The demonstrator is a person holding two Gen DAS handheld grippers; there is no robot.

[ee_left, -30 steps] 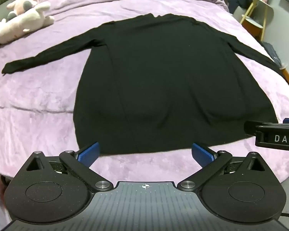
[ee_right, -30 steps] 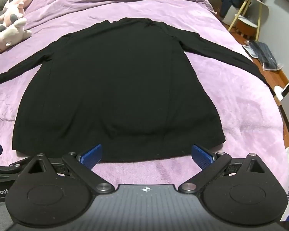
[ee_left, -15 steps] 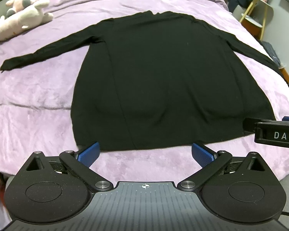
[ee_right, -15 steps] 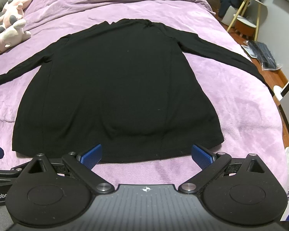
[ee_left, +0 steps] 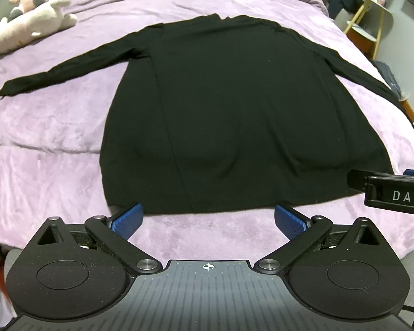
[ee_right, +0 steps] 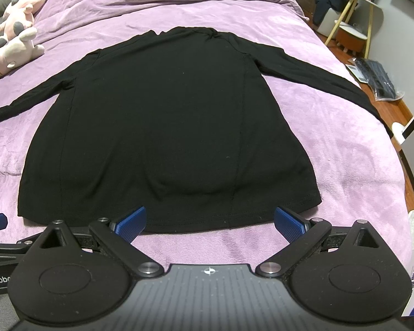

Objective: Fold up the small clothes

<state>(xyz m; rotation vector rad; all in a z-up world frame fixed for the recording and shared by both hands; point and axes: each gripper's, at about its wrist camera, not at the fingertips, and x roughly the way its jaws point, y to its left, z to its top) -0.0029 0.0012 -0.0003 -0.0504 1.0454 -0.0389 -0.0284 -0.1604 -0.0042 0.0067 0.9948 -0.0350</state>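
left gripper (ee_left: 208, 220) spread wide, empty, hovering just short of black shirt's (ee_left: 234, 115) hem on purple bedspread (ee_left: 41, 138); right sleeve cut off at frame edge. right gripper (ee_right: 209, 222) likewise parted, empty (hem near). risks pinching bedspread along with hem.

A plain black long-sleeved top (ee_left: 234, 115) lies on a lilac, plush bed cover (ee_left: 47, 127). Both the left hand-held gripper (ee_left: 208, 220) and the right hand-held gripper (ee_right: 210, 222) are black with blue ribbed finger pads (ee_right: 131, 222). Beyond the top's left sleeve, the stuffed toys (ee_left: 33, 16) are cream and pink with grey patches.
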